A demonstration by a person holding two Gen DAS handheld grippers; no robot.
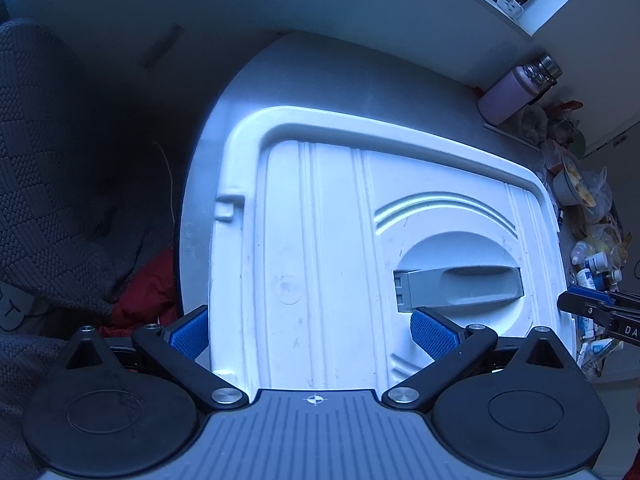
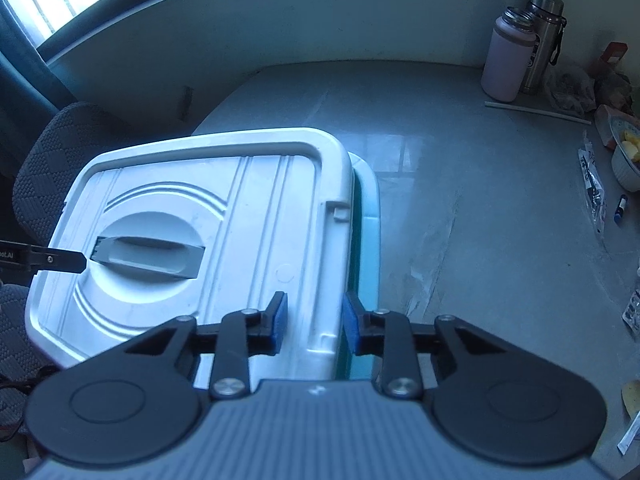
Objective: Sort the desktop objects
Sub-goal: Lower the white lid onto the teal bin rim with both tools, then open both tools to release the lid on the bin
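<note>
Lettering is scarce: only "DA" can be read on the right gripper [image 1: 600,314] where it pokes in at the far right of the left wrist view. A white storage box lid [image 2: 192,216] with a grey fold-down handle [image 2: 148,258] is seen on the grey bench [image 2: 460,200], over a pale blue box [image 2: 366,208]. The lid's right edge is clamped between the right gripper's [image 2: 314,322] blue pads. The left gripper [image 1: 312,334] is held wide apart over the lid, nothing between its pads. At far right, a pink flask [image 2: 506,58] and a steel flask [image 2: 544,36] stand upright; a white bowl [image 2: 628,160] holds yellow pieces.
</note>
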